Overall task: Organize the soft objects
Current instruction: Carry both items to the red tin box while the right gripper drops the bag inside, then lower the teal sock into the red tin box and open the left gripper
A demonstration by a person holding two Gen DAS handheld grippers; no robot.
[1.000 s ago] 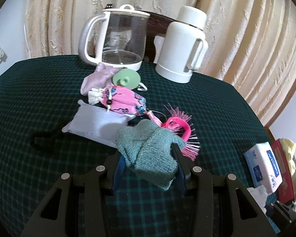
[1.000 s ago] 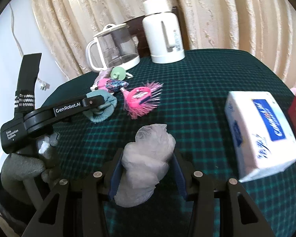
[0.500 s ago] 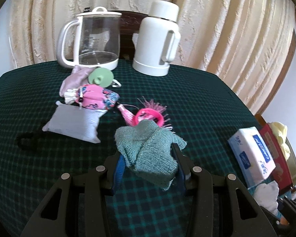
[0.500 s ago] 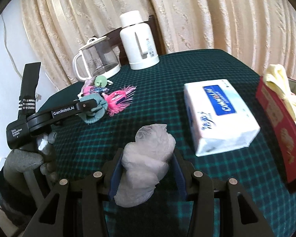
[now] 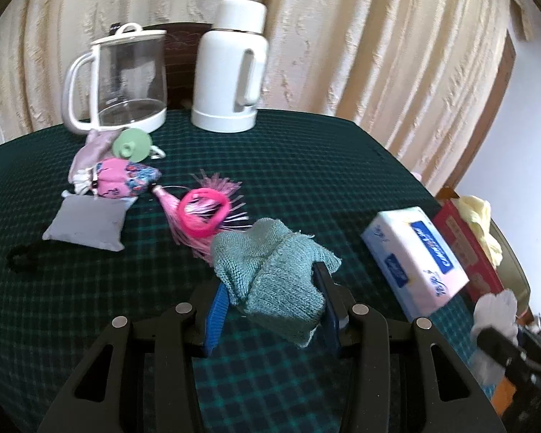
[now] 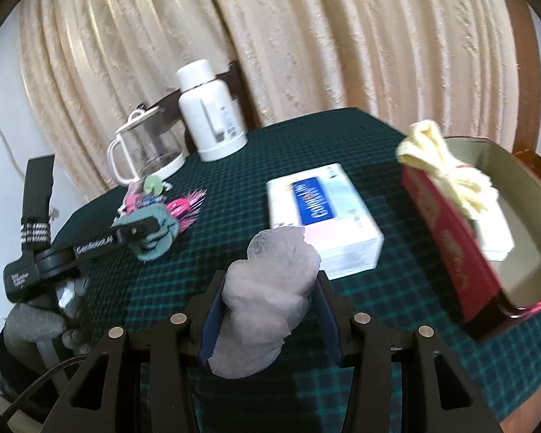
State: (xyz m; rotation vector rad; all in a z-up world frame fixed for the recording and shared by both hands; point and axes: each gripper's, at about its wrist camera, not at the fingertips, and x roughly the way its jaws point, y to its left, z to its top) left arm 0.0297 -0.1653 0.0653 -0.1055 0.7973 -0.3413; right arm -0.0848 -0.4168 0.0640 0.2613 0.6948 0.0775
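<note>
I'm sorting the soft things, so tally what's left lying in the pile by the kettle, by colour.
Pink: 3, floral pouch, tassel, hair tie
Grey: 1, small pillow
Lilac: 1, cloth
Green: 1, round piece
Total: 6

Bare checked counter (image 5: 306, 166) lies open across the frame's middle. At left, a cluster of pouches (image 5: 124, 176) and a pink tassel ring (image 5: 203, 213) blocks passage; kettle (image 5: 119, 79) and thermos (image 5: 231, 68) stand behind. At right, a tissue pack (image 5: 414, 252) sits beside a red box (image 6: 447, 245).
</note>
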